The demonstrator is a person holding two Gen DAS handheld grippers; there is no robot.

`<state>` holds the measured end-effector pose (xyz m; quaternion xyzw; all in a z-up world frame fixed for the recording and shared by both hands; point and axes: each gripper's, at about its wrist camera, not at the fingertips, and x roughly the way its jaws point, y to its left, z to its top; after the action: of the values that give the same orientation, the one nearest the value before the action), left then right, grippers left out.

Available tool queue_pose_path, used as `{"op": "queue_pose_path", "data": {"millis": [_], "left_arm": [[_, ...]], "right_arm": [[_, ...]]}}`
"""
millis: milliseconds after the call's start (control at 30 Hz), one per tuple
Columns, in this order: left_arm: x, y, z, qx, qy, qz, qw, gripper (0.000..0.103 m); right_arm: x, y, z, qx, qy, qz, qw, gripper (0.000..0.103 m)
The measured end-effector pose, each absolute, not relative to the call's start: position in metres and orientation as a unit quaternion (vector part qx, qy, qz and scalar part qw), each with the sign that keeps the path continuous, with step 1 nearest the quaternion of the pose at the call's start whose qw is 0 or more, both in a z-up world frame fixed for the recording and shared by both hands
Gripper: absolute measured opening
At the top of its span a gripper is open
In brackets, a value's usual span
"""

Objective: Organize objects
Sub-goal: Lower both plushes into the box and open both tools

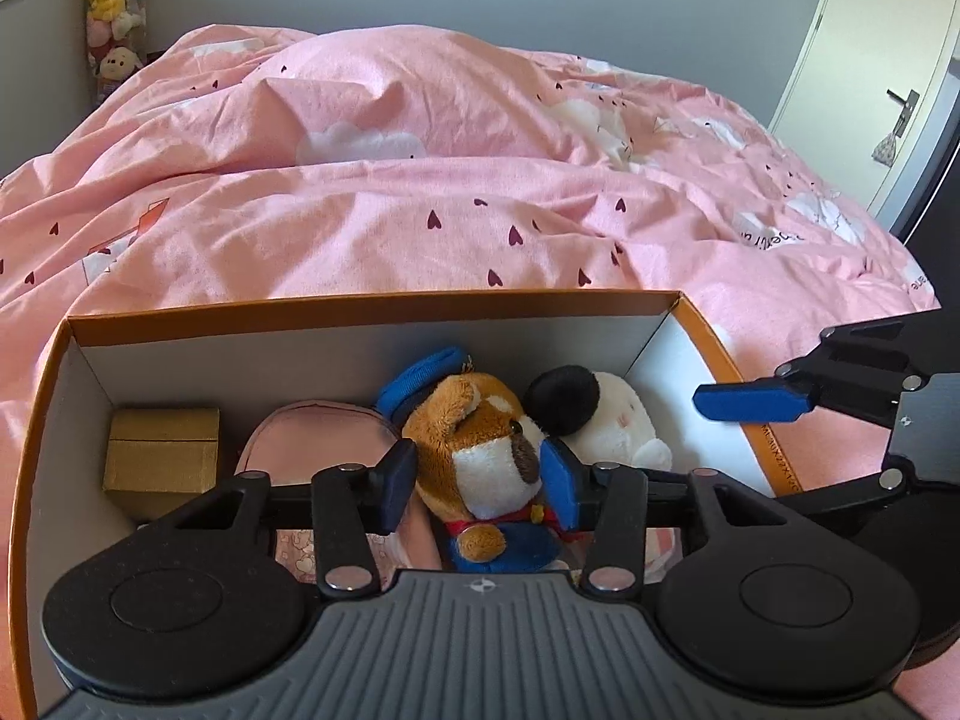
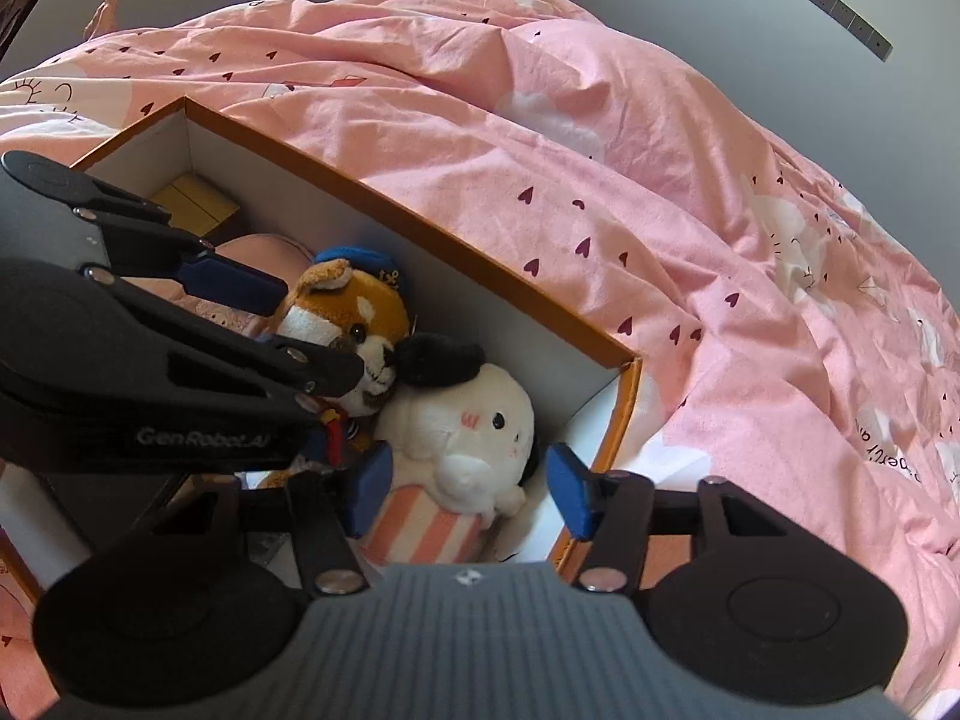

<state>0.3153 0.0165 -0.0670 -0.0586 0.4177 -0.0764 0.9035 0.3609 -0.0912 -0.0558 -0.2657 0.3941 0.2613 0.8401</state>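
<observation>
An orange-rimmed cardboard box point(image 1: 360, 306) with white walls lies on the bed. In it a brown dog plush point(image 1: 480, 420) with a blue cap lies in the middle, and my left gripper point(image 1: 480, 480) is shut on its head, a pad against each side. To its right sits a white plush point(image 2: 468, 420) with a black ear and a pink striped base. My right gripper point(image 2: 468, 492) straddles its body with the pads apart from it, open. A gold box point(image 1: 162, 450) and a pink pouch point(image 1: 312, 426) fill the box's left part.
A rumpled pink duvet point(image 1: 480, 192) with hearts and clouds surrounds the box on all visible sides. A white door with a handle point(image 1: 900, 102) stands at the far right. A column of plush toys point(image 1: 114, 6) hangs in the far left corner.
</observation>
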Motion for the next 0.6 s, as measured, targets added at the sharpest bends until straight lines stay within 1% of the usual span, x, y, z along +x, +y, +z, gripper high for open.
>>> {"op": "queue_pose_path", "data": {"millis": [33,67,133,200,600], "left_arm": [[0.316,0.015,-0.067,-0.054,0.418,-0.075,0.904,0.041],[0.317,0.014,-0.067,-0.048,0.419,-0.074,0.904,0.04],[0.319,0.012,-0.069,-0.043,0.421,-0.073,0.903,0.038],[0.321,0.012,-0.071,-0.042,0.425,-0.073,0.901,0.038],[0.341,0.0,-0.089,-0.017,0.474,-0.057,0.879,0.037]], "right_arm": [[0.363,-0.092,-0.055,-0.261,0.397,0.261,0.84,0.04],[0.366,-0.093,-0.056,-0.255,0.404,0.261,0.839,0.039],[0.371,-0.094,-0.059,-0.242,0.419,0.263,0.835,0.03],[0.375,-0.094,-0.064,-0.229,0.433,0.264,0.831,0.024],[0.384,-0.091,-0.081,-0.231,0.443,0.253,0.828,0.023]]}}
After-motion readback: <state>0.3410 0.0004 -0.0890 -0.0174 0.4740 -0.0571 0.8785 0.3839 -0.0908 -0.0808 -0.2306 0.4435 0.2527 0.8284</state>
